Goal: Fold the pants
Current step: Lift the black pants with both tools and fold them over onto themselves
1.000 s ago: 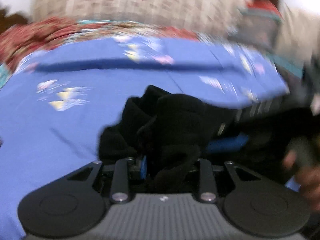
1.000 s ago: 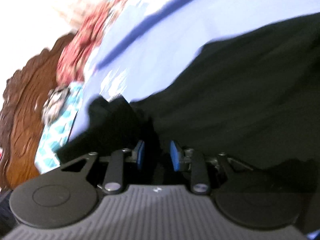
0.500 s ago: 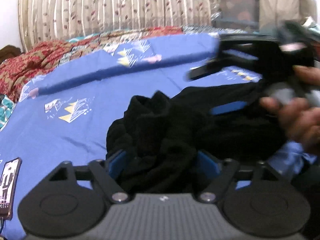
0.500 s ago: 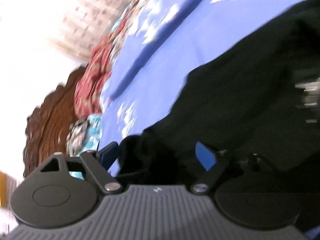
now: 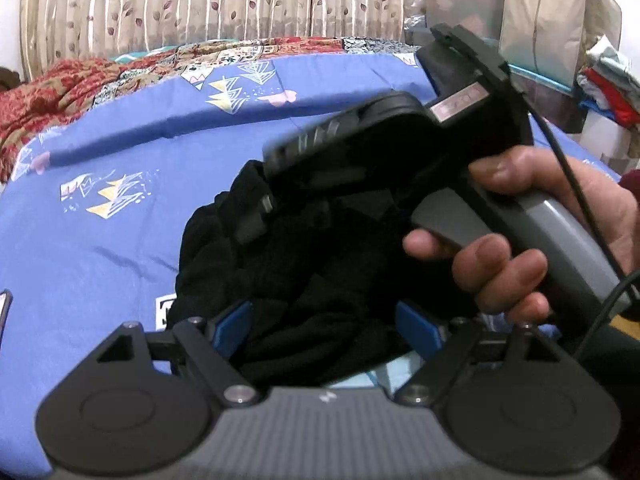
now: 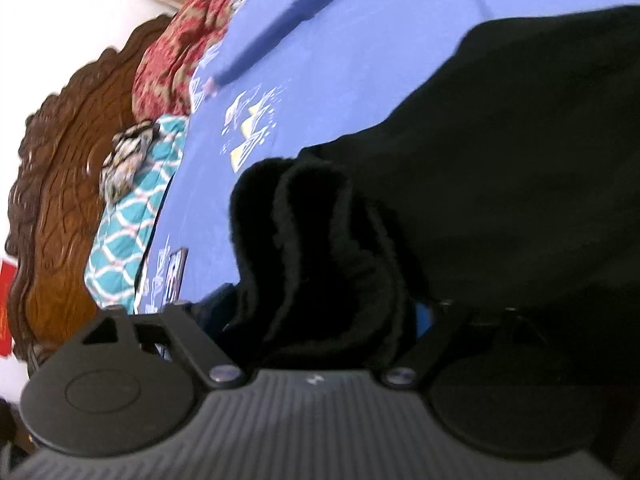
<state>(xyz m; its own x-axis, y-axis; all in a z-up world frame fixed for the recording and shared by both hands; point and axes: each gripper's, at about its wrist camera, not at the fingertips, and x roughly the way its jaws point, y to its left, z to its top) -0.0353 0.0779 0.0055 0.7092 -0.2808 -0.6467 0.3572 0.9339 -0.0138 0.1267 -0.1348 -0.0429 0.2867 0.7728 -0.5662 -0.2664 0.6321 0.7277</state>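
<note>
Black pants (image 5: 288, 272) lie bunched on a blue bedsheet (image 5: 100, 248). My left gripper (image 5: 326, 326) is open, its blue pads spread on either side of the bunched cloth. The right gripper body, held in a hand (image 5: 516, 248), shows above the pants in the left wrist view. In the right wrist view the black pants (image 6: 480, 168) fill the right side, with thick folds (image 6: 316, 256) rising between the open fingers of my right gripper (image 6: 320, 316).
The blue sheet (image 6: 328, 60) covers the bed. A red patterned quilt (image 5: 52, 92) lies at the back, curtains behind it. A carved wooden headboard (image 6: 60, 184) and teal pillow (image 6: 132, 220) are at left. A phone (image 6: 176, 276) lies on the sheet. Boxes (image 5: 460, 8) stand at right.
Both grippers were shut on the black cloth a second ago and have opened wide. The right gripper has moved across above the pants in the left wrist view.
</note>
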